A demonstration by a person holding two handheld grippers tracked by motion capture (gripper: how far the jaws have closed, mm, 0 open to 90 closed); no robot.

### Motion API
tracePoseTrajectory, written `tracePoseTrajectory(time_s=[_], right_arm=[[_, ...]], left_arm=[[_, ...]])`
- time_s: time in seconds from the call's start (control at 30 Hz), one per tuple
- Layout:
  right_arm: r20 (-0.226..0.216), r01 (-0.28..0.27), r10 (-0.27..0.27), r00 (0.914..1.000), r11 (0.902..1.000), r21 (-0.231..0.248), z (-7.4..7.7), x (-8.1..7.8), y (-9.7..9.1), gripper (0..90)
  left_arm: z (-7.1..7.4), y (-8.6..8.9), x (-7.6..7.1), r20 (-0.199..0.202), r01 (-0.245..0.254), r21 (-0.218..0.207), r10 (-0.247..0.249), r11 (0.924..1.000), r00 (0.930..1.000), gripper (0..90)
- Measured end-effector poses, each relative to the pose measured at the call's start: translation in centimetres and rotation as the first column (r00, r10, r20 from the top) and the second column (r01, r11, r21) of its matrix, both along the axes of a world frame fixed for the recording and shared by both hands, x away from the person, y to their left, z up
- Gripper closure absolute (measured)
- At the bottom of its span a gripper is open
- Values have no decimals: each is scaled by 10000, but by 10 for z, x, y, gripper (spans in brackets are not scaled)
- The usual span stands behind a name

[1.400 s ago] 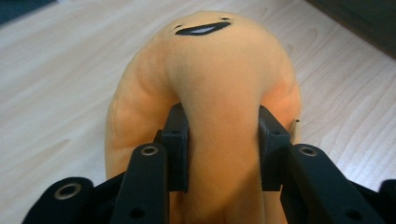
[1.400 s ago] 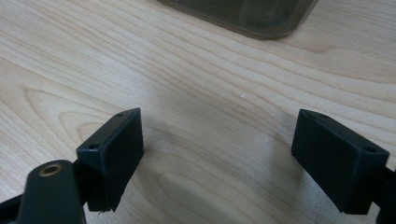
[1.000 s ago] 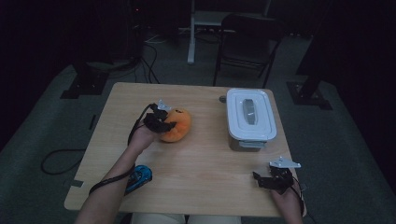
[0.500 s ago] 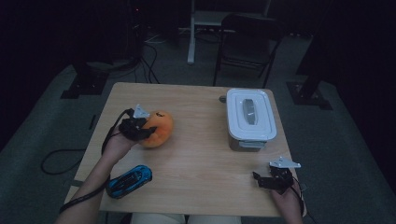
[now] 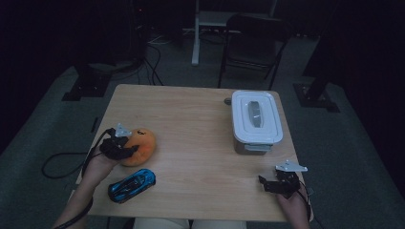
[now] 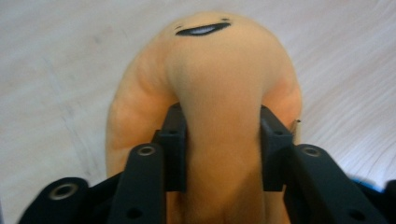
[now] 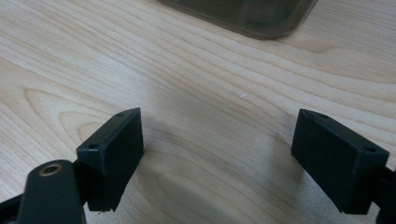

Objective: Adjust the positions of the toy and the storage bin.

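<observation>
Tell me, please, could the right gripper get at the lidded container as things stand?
Probably yes: the right gripper is open and empty, and bare table lies between it and the lidded container.

From above I see a dim room, black around the lit surface point(image 5: 200, 138); my claw cameras are bright and close, with soft shadows and slightly blurred near edges

The soft orange plush toy with a stitched black smile point(image 5: 141, 145) lies on the pale wooden table's point(image 5: 196, 143) near-left part, just beyond a blue toy car point(image 5: 132, 185). A fold of its body point(image 6: 224, 140) bulges, pinched from both sides.
</observation>
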State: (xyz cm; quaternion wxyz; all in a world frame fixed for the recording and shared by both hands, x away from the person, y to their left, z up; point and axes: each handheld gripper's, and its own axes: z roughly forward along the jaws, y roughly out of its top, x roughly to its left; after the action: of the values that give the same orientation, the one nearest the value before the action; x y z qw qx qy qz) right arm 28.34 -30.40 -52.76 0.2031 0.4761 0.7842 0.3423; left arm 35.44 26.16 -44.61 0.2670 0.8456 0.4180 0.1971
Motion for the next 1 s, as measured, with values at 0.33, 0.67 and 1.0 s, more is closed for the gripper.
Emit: tracePoseTrajectory(time_s=[0.33, 0.67, 1.0], right_arm=[[-14, 25, -25, 10000, 10000, 11, 0, 0, 0, 161], [-76, -30, 30, 10000, 10000, -32, 0, 1, 0, 131], [-103, 157, -155, 9998, 9998, 154, 0, 2, -2, 131]], left_arm=[[8, 0, -3, -21, -376, -730, 375, 9966, 9993, 132], [22, 0, -5, -173, -538, -1196, 521, 9914, 9985, 4], [31, -29, -2, 220, 88, -2033, -44, 9791, 9997, 4]])
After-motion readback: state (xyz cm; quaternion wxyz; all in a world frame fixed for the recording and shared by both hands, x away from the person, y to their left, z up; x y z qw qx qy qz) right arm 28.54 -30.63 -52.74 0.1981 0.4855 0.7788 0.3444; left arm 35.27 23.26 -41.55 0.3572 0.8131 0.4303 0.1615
